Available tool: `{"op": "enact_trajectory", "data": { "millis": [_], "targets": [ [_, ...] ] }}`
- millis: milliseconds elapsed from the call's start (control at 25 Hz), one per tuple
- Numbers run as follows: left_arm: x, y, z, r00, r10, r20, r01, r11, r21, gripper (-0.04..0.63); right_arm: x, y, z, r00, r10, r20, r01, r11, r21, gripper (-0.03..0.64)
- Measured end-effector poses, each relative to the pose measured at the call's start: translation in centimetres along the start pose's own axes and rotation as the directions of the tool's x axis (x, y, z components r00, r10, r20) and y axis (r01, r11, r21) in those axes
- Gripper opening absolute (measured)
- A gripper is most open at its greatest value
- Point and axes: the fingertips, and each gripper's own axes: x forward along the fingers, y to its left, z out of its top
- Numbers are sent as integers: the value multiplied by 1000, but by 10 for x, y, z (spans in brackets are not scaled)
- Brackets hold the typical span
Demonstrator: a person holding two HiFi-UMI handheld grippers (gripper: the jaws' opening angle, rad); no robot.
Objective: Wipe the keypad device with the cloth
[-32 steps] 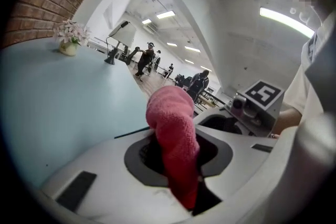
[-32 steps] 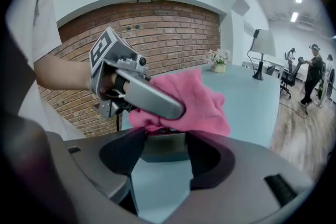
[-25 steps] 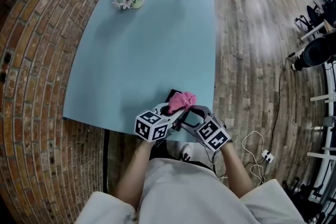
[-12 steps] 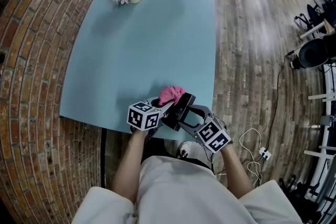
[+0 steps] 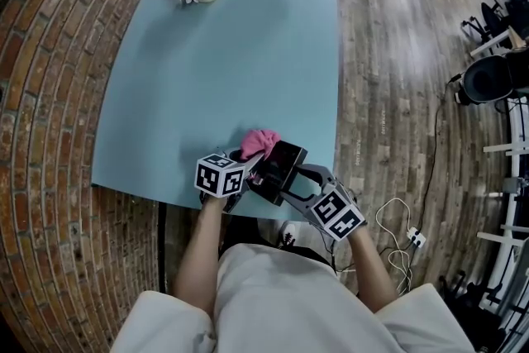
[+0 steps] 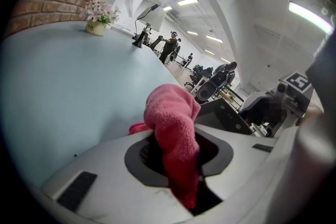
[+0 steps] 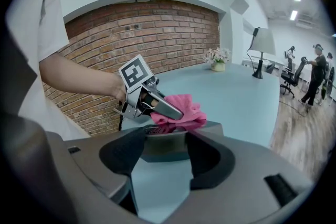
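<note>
- The left gripper point(image 6: 178, 157) is clamped on the pink cloth point(image 5: 259, 141), which sits bunched against the top of the device point(image 5: 285, 161).
- The right gripper point(image 7: 165, 147) is closed on the device's edge and holds it tilted at the near edge of the table point(image 5: 231, 54).
- Wiping looks to be in progress. I can't tell how much of the device is clean, so more strokes are probably needed.

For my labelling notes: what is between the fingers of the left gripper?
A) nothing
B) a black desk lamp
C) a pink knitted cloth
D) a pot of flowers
C: the left gripper view shows the left gripper clamped on the pink knitted cloth, with the pale blue table behind it.
</note>
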Motion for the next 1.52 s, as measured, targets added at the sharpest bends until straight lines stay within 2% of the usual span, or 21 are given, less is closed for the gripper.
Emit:
{"op": "enact_trajectory", "data": {
  "millis": [160, 240, 320, 400, 480, 560, 720, 920, 1080, 1200, 1280, 1520],
  "targets": [
    [-1, 3, 1, 999, 50, 21, -51, 996, 77, 130, 0, 0, 1, 1000, -6, -1, 6, 1000, -5, 284],
    [-2, 1, 3, 997, 68, 40, -72, 990, 117, 130, 0, 0, 2, 1000, -21, 7, 22, 999, -37, 284],
    [-9, -4, 9, 993, 77, 86, -88, 988, 127, 132, -2, 3, 2, 999, -33, 14, 34, 996, -80, 282],
    [-21, -14, 22, 985, 61, 158, -77, 992, 97, 132, -3, 7, 1, 999, -25, 23, 27, 996, -89, 281],
    [-34, -31, 35, 975, 19, 222, -36, 997, 72, 132, -6, 8, 0, 999, -16, 35, 18, 998, -59, 279],
    [-42, -55, 43, 968, -34, 248, 15, 997, 80, 132, -10, 9, -4, 1000, -7, 30, 8, 999, -44, 278],
    [-42, -98, 38, 972, -105, 212, 76, 987, 141, 132, -10, 18, -12, 1000, -7, 5, 8, 995, -103, 278],
    [-25, -108, 12, 987, -79, 139, 53, 981, 185, 132, -1, 23, -14, 1000, -21, -22, 17, 985, -170, 278],
    [-22, -104, 9, 987, -75, 143, 52, 986, 160, 132, 1, 24, -16, 999, -1, -51, -7, 986, -165, 282],
    [-21, -97, 8, 986, -98, 138, 84, 991, 104, 132, 1, 24, -15, 998, 10, -65, -21, 986, -164, 284],
    [-21, -87, 6, 987, -86, 137, 77, 995, 68, 132, 1, 25, -14, 998, 14, -63, -25, 986, -166, 284],
    [-18, -66, 2, 990, -86, 109, 84, 996, 22, 132, 1, 24, -14, 998, 21, -63, -31, 986, -161, 284]
  ]
}}
